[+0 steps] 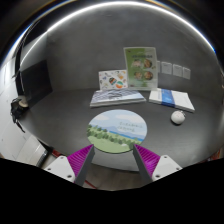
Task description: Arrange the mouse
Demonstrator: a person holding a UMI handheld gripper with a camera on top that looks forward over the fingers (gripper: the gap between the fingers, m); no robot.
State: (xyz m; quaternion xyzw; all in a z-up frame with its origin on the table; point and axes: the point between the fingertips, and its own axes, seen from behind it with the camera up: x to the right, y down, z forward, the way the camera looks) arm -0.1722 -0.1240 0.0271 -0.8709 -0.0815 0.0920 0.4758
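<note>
While the gripper (112,160) hangs above the near edge of a grey table (60,125), its two fingers stand apart with nothing between them, the purple pads (80,158) on their inner faces turned toward each other across an open gap.

Farthest left, a dark object (20,103) sits at the table's edge beside a dark panel (36,80); what it is cannot be told. Moving right, a flat booklet (116,97) lies on the far part of the table, and just behind it a small card (112,79) stands upright. Nearer, just ahead of the fingers and roughly centred between them, lies a round mat (119,130) printed with a green and blue landscape; its near rim comes close to the fingertips without touching them.

Behind the booklet's right end a taller leaflet (141,67) with pictures and green print stands upright against the back wall. Right of it, a blue and white booklet (171,97) lies flat, and some wall sockets (175,69) show on the wall above it.

The mouse (178,117), small and white, rests on the table right of the round mat and just in front of the blue and white booklet, apart from both and well beyond the right finger.
</note>
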